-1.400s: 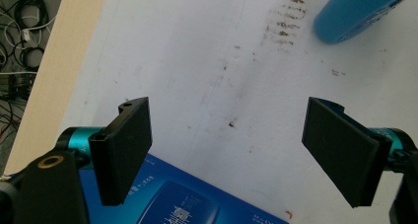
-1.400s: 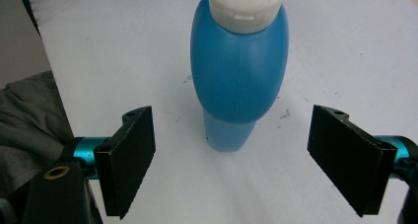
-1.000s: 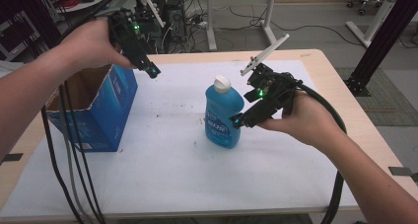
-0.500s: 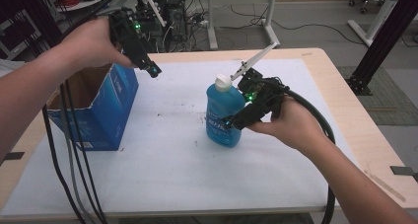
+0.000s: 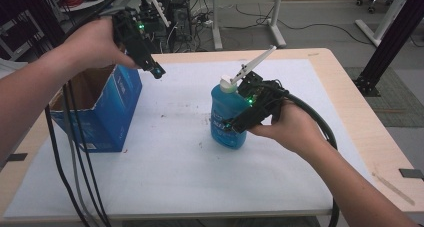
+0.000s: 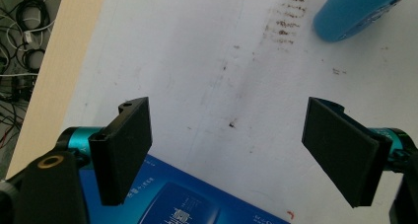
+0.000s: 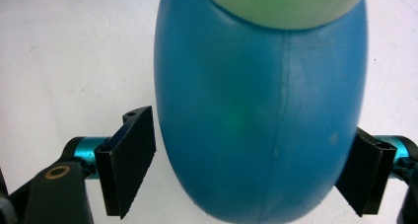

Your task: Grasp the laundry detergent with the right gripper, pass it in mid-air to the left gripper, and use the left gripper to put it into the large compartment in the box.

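A blue bottle (image 5: 227, 119) with a white cap stands upright near the middle of the white-covered counter (image 5: 165, 172). The right gripper (image 5: 235, 124) has its jaws spread around the bottle's body, the left pad a hair off, the right at its edge. The left gripper (image 5: 156, 71) hovers above an open blue box (image 5: 112, 112), jaws wide apart and empty

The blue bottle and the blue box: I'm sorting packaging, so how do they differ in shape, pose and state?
The blue bottle is rounded and glossy; the blue box is flat-sided cardboard. The bottle is closed by a white cap; the box is open on top. The bottle stands mid-table between the open right tongs; the box stands at the table's left below the left tongs. Both are blue and upright.
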